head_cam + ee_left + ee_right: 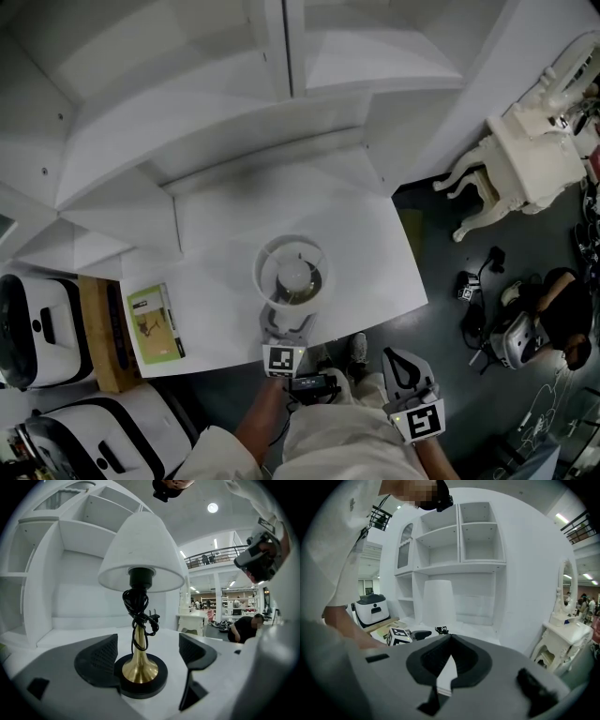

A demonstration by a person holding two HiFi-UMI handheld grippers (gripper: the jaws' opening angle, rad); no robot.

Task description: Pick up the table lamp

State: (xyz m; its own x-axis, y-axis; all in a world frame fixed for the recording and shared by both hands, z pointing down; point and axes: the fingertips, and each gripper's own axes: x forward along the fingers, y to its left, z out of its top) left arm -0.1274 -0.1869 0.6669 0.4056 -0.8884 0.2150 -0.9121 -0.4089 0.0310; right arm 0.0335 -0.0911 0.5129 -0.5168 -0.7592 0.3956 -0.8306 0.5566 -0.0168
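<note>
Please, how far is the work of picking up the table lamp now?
Done: the left claw is open around the table lamp, its black base between the pads. In hand: no grip yet; the pads do not press it. Left: close, then lift the lamp off the white table. The right claw is shut and empty.

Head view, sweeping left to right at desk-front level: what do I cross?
white machine → wooden box → green booklet → table lamp → right gripper → person sitting on the floor. The left gripper sits directly below the lamp in the picture, so it is left out.
</note>
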